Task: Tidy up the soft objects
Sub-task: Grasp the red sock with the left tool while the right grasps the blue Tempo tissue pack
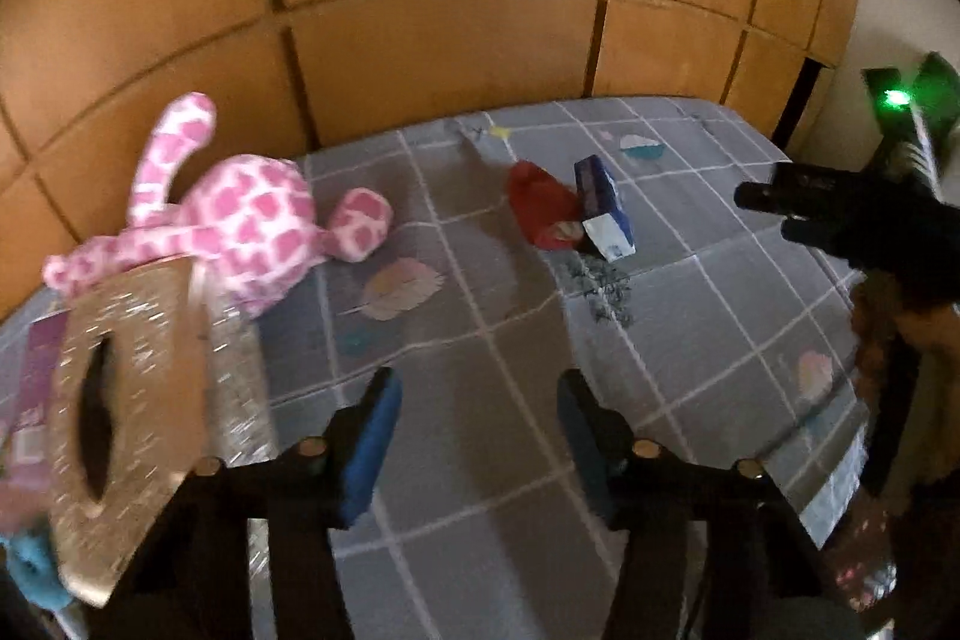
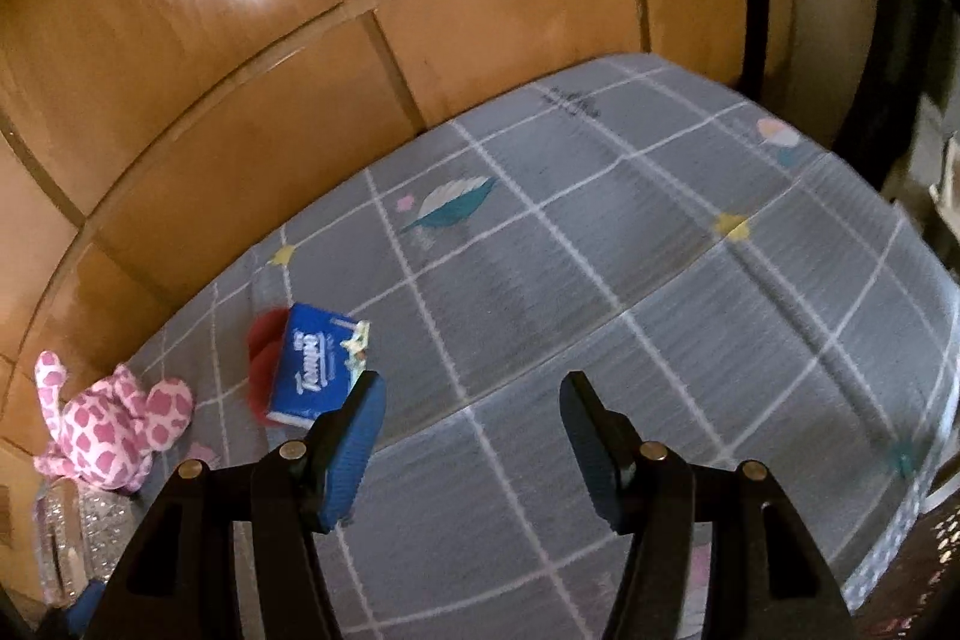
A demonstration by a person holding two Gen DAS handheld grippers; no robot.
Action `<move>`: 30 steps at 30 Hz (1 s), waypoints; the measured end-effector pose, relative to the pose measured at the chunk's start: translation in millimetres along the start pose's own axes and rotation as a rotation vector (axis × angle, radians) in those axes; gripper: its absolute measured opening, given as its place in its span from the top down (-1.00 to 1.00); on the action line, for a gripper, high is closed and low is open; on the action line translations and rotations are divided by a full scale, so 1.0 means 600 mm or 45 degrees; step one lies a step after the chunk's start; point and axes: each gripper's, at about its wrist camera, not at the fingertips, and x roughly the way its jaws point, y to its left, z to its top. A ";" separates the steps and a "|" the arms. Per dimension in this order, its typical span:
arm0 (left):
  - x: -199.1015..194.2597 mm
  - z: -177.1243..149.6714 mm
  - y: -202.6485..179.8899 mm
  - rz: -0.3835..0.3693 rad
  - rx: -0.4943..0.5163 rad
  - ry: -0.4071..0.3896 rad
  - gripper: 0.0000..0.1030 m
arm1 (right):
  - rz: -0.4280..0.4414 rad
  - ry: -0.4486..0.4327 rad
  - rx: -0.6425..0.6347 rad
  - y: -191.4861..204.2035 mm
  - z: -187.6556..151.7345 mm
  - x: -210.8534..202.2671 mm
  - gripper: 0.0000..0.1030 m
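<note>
Pink-patched plush toy (image 1: 240, 226) (white ground); grey-checked bedspread (image 1: 480, 340).

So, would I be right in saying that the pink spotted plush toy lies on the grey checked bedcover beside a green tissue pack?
Not quite: the tissue pack is blue, not green, as the right wrist view shows. The pink plush toy does lie on the grey checked bedcover.

Ahead of the left gripper (image 1: 477, 436) the grey checked bedspread (image 1: 480, 340) lies bare toward twelve o'clock, hemmed by the glittery tissue box (image 1: 132, 400) and pink plush (image 1: 240, 226) at ten, the blue packet (image 1: 603, 208) on red cloth (image 1: 540, 208) at one.
</note>
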 end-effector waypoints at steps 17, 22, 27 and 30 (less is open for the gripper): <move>0.227 0.157 -0.030 -0.082 -0.104 0.152 0.09 | 0.126 0.129 0.032 0.004 -0.007 0.021 -0.19; 0.278 0.186 -0.049 -0.115 -0.051 0.159 0.05 | 0.153 0.146 0.030 0.007 -0.010 0.021 -0.19; 0.301 0.201 -0.070 -0.156 0.006 0.129 0.02 | 0.168 0.159 0.031 0.012 -0.014 0.024 -0.19; 0.306 0.203 -0.081 -0.206 0.023 0.115 -0.05 | 0.166 0.168 0.029 0.013 -0.018 0.025 -0.19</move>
